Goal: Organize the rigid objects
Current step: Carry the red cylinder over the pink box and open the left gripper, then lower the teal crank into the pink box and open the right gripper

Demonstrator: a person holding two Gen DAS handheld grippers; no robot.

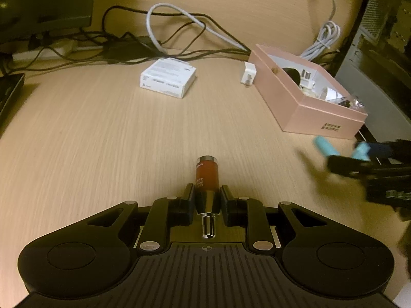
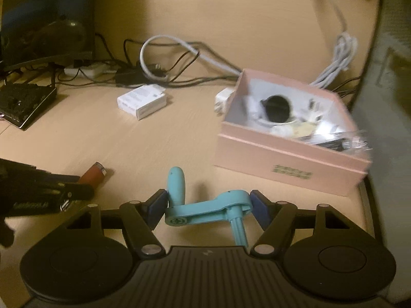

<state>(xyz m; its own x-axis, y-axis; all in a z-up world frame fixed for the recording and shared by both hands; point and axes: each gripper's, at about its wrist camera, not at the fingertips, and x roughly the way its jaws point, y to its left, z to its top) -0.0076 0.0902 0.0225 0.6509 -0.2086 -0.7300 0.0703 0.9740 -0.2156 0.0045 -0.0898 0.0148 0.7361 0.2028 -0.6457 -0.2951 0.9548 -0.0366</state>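
Note:
My left gripper (image 1: pixel 207 197) is shut on a red-brown cylindrical tube with silver ends (image 1: pixel 207 174), held low over the wooden desk (image 1: pixel 102 133). The tube also shows in the right wrist view (image 2: pixel 93 175). My right gripper (image 2: pixel 206 206) is shut on a light blue plastic crank handle (image 2: pixel 205 209), whose knob (image 2: pixel 176 182) points up. It also shows at the right of the left wrist view (image 1: pixel 326 146). An open pink box (image 1: pixel 303 102) holding several small items sits to the right; in the right wrist view the box (image 2: pixel 290 159) is just ahead.
A white carton (image 1: pixel 168 78) lies mid-desk. A white plug adapter (image 1: pixel 248 75) leans by the pink box. Tangled black and grey cables (image 1: pixel 179 33) run along the back. A monitor (image 2: pixel 48 18) and a black device (image 2: pixel 25 102) stand at the left.

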